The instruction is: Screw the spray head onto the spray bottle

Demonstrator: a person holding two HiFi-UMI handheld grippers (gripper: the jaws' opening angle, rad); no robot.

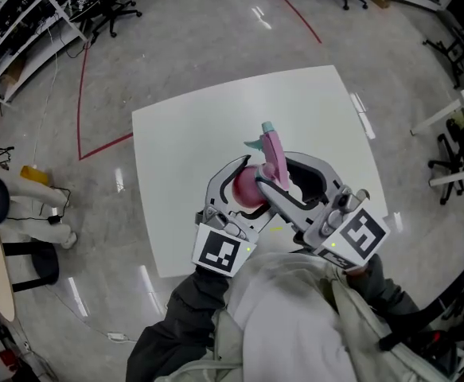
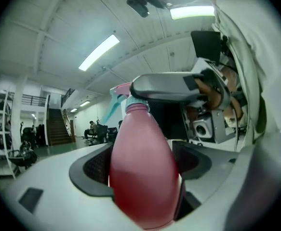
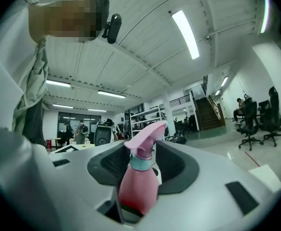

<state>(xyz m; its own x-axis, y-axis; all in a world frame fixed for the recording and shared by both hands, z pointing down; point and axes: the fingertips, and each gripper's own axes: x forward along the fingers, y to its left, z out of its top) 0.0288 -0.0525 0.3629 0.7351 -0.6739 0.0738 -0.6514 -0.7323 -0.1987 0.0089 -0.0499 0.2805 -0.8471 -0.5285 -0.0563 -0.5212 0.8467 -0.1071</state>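
Tightening stage of the assembly. The left gripper [image 1: 239, 189] is clamped across the broad pink body of the spray bottle [image 2: 141, 177]. The right gripper [image 1: 283, 183] is closed at the neck, on the base of the spray head [image 3: 146, 136] by the teal collar [image 3: 141, 163]. Exactly where its pads bear is hard to read from these angles. Both tools hold the bottle in the air above the white table [image 1: 184, 150], close in front of the person.

The head already sits on the neck, though the depth of thread engagement cannot be judged. The next move probably calls for turning head against bottle while the left gripper keeps the body from spinning and the two axes stay in line.

The bottle's long axis runs roughly upright, neck uppermost. The teal nozzle [image 1: 255, 143] points toward the person's left.
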